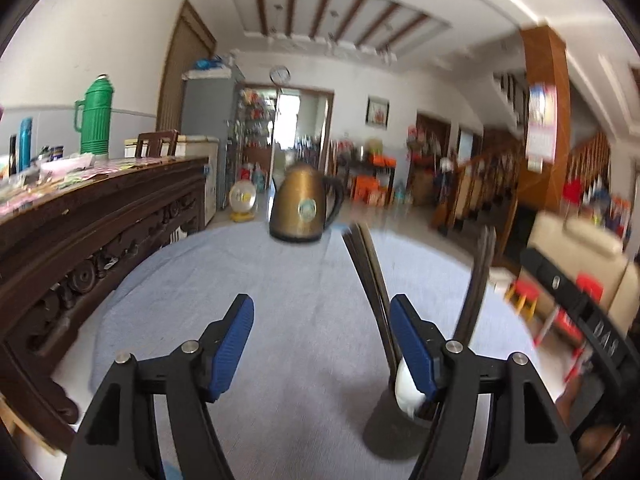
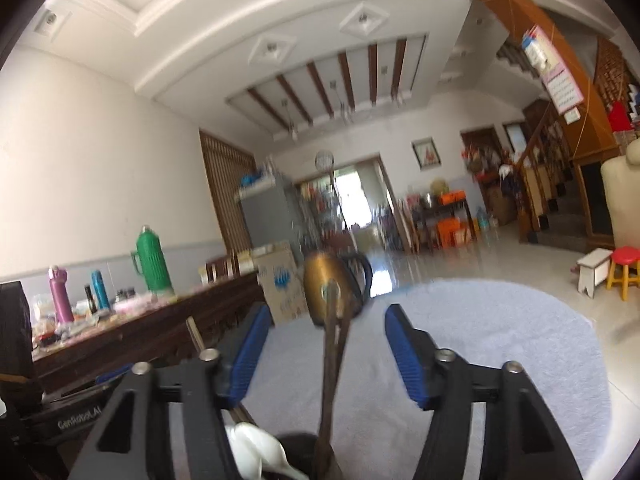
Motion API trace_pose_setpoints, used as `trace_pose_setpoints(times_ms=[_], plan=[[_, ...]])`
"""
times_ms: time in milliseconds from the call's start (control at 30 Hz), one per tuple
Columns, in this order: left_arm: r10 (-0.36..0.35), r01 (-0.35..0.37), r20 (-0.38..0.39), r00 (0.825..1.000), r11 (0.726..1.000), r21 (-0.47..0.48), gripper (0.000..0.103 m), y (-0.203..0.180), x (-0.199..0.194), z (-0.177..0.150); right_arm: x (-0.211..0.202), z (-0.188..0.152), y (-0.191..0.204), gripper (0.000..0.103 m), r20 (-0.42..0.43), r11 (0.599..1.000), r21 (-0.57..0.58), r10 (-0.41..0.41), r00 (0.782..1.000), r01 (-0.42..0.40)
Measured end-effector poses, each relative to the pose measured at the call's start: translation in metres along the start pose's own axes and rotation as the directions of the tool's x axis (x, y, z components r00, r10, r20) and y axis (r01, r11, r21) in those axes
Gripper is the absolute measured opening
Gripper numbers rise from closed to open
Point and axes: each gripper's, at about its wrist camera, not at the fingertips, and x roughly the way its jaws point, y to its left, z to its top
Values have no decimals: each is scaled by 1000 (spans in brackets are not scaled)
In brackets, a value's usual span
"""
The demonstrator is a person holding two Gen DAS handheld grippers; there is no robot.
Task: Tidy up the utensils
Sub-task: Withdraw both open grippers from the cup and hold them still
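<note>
A dark utensil holder (image 1: pixel 394 428) stands on the table at the lower right of the left wrist view. Dark chopsticks (image 1: pixel 368 272) and a white spoon (image 1: pixel 406 388) stick out of it. My left gripper (image 1: pixel 322 344) is open and empty, just left of the holder. In the right wrist view the holder's rim (image 2: pixel 296 446) sits at the bottom edge with the white spoon (image 2: pixel 256 450) and the chopsticks (image 2: pixel 332 360) rising between the fingers. My right gripper (image 2: pixel 324 356) is open around the chopsticks, not gripping them.
A light blue cloth (image 1: pixel 280 280) covers the round table. A brass kettle (image 1: pixel 302 208) stands at its far edge. A carved wooden cabinet (image 1: pixel 80 232) with a green thermos (image 1: pixel 94 120) and bottles runs along the left. Small stools (image 2: pixel 624 268) stand on the floor at right.
</note>
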Motion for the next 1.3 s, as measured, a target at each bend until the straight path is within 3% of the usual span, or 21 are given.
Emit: trace_pose_setpoints(times_ms=[200, 400, 600, 800, 1033, 1300], plan=[[44, -42, -100, 994, 999, 26, 75, -7, -17, 6, -23, 13, -7, 64, -76, 999, -25, -30, 997, 28], [108, -102, -139, 984, 993, 51, 78, -16, -36, 10, -37, 11, -6, 66, -201, 996, -69, -62, 978, 49], [179, -166, -117, 977, 980, 110, 84, -40, -64, 11, -55, 10, -9, 68, -302, 997, -56, -74, 950, 60], [257, -238, -95, 962, 956, 169, 86, -59, -86, 13, -81, 16, -5, 69, -341, 996, -54, -83, 936, 69], [277, -265, -50, 960, 950, 162, 93, -65, -109, 18, -111, 27, 0, 71, -364, 992, -68, -122, 924, 104], [307, -292, -54, 950, 937, 193, 93, -66, -113, 13, -109, 26, -1, 71, -389, 990, -37, -139, 911, 135]])
